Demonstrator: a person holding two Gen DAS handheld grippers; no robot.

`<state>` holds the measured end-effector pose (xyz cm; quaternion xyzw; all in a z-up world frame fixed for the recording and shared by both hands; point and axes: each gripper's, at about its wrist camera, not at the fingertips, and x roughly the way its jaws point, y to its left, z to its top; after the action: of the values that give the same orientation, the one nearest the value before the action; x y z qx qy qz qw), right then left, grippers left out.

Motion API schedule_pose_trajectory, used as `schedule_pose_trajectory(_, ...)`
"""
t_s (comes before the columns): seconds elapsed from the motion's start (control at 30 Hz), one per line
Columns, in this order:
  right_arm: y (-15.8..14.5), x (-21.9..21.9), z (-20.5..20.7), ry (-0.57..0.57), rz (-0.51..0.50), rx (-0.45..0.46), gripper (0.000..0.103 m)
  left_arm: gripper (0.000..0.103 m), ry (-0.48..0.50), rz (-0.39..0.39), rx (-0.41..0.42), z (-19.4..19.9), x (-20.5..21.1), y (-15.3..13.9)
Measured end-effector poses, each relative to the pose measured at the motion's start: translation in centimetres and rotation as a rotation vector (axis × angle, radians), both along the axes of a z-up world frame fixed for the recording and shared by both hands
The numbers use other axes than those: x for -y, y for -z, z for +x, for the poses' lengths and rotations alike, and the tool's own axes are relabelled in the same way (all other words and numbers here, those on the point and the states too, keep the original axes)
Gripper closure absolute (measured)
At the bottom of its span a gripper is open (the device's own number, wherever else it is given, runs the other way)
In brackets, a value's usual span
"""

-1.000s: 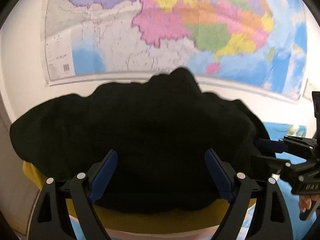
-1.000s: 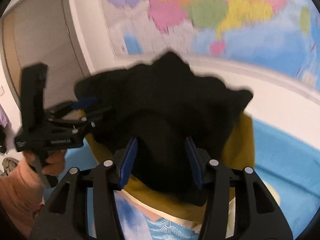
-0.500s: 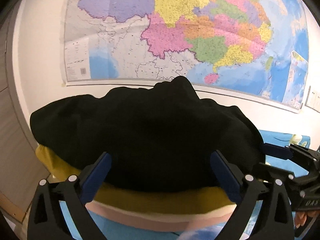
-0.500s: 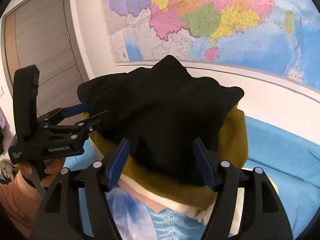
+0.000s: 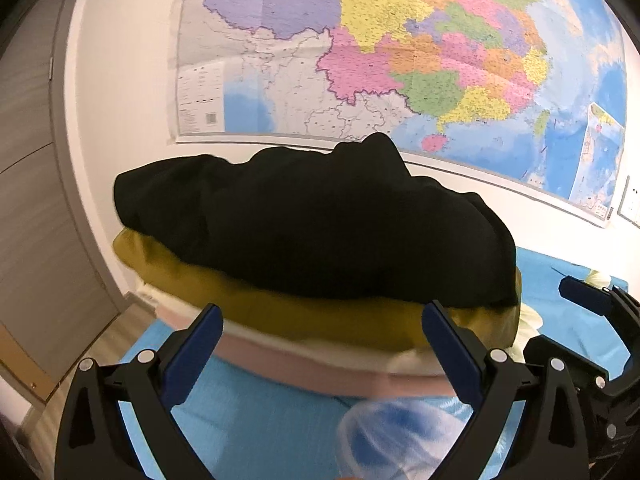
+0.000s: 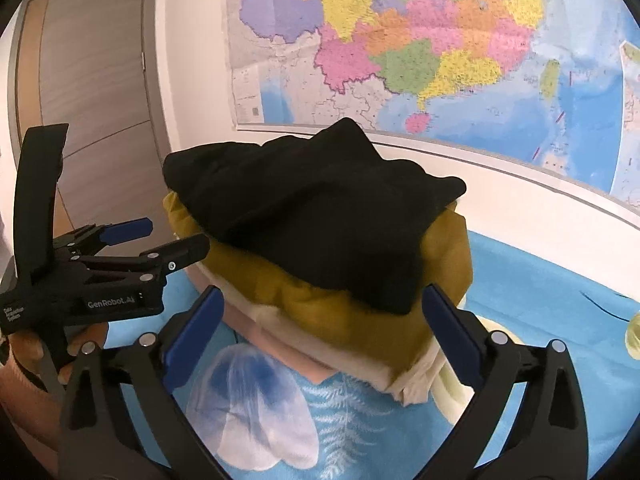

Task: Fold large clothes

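Observation:
A folded black garment lies on top of a stack of folded clothes: a mustard one, then cream and pink ones. The stack rests on a blue bed sheet. It also shows in the right wrist view, black garment over mustard. My left gripper is open and empty, just short of the stack; it also shows in the right wrist view. My right gripper is open and empty, in front of the stack.
A large coloured wall map hangs behind the stack. A wooden door stands at the left. The sheet has a white and blue flower print. A pale yellow object lies at the right edge.
Both grippers have drawn back from the black garment. The right gripper's jaws have opened wide and let the garment go. More of the stack and sheet shows.

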<state>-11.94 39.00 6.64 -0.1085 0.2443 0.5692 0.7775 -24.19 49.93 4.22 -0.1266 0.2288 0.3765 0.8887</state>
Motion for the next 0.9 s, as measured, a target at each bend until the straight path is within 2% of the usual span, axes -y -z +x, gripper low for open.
schedule_pose_trajectory(0.43, 0.6, 2.7, -2.6, -0.002, 0.005, -0.01, 0.005, 0.007, -0.028, -0.019, 0.013, -2.1, 3.0, -0.6)
schedule_pose_trajectory(0.9, 1.5, 4.3, -3.9, 0.007, -0.009, -0.032, 0.005, 0.007, -0.013, -0.071, -0.041, -2.7, 5.0, 1.5)
